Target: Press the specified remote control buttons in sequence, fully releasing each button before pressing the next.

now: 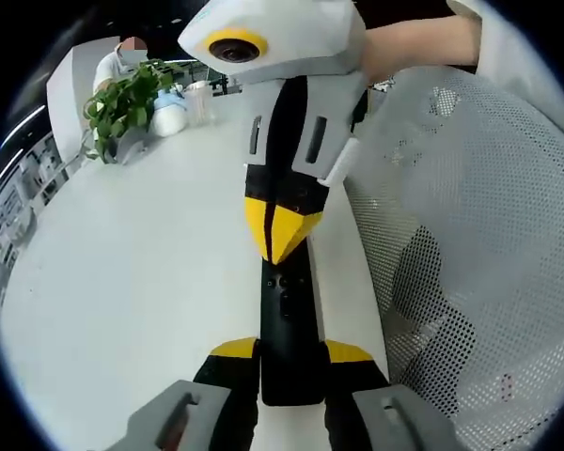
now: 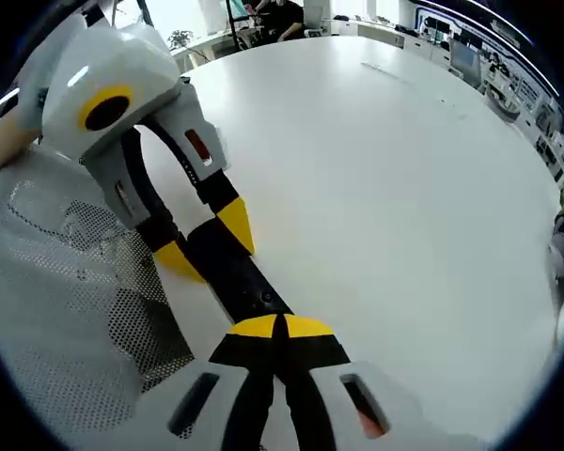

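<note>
A slim black remote control [image 1: 289, 329] lies flat on the white tabletop [image 1: 141, 272], close to the edge beside a white mesh chair [image 1: 479, 244]. In the left gripper view, the left gripper [image 1: 291, 362] has its yellow-tipped fingers [image 1: 233, 349] on either side of the remote's near end, closed in against its long edges, so it appears to be steadying the remote in place. From the far side the right gripper [image 1: 280, 240] comes in with its fingers brought together into a single yellow point, and that point rests on the upper face of the remote, just above a small cluster of buttons [image 1: 282, 287].

The right gripper view agrees: the right gripper [image 2: 278, 327] has its fingers fully together with nothing between them, the joined tip sitting on the remote control [image 2: 235, 272], while the left gripper [image 2: 202, 246] clamps the remote's other end.

Judging by this, a press is in hand or about to be made; whether the button is fully down cannot be told. How many of the required presses are done cannot be read from these pictures, since the remote gives no visible sign. What remains at least is lifting clear before any next press.

A potted plant [image 1: 122, 103] stands at the far end of the tabletop.
</note>
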Motion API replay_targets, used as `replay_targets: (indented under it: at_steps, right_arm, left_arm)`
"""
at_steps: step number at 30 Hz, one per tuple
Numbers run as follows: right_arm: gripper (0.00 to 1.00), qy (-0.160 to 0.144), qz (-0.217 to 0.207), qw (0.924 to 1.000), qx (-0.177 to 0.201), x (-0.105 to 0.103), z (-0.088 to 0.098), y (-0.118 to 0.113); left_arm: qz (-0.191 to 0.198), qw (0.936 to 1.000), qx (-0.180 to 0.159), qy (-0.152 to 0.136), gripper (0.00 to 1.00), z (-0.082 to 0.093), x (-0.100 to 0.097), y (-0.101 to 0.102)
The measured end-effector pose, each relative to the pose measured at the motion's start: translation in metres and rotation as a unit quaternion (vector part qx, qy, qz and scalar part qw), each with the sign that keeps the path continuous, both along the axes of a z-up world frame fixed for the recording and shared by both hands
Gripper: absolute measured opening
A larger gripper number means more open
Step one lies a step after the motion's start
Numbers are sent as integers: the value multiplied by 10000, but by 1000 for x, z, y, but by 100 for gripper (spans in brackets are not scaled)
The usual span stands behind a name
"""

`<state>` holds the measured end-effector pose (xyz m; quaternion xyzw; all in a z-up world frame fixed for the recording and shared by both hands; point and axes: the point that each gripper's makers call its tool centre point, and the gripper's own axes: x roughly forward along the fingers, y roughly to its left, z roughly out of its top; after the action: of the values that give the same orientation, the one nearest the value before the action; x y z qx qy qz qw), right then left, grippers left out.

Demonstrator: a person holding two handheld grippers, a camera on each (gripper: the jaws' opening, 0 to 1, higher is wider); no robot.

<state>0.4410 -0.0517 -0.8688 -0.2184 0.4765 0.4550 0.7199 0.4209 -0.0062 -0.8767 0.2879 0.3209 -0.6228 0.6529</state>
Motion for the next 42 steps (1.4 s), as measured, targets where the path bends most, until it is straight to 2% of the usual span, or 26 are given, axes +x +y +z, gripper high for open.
replay_targets:
  at_steps: [8,11,18,27,32,35,39,42]
  right_arm:
    - [0,51,25,9997,-221,0,0,-9]
    - [0,108,-47,9997,-197,0,0,-11]
    - [0,3,258,9979,-587,-1,-1,-8]
    - [0,302,130,9975,-619,2,-3,-10]
    - [0,589,121,9944,-866,3,-4,-8]
    - [0,651,191,9931,-960,2,-4,-8]
    - [0,733,111,9931,-907,2,-3,-10]
    - [0,573,5,9954,-766,1,-3,-10]
  left_arm:
    - [15,10000,0,6,25,0,0,0]
    - [2,10000,4,-3,25,0,0,-1]
    - [0,10000,9,-2,25,0,0,-1]
    - [1,10000,11,-6,25,0,0,-1]
    - [-10,10000,17,-21,25,0,0,-1]
    - [-11,10000,12,-30,25,0,0,-1]
    - [-1,10000,4,-25,25,0,1,0]
    - [2,10000,5,-21,25,0,1,0]
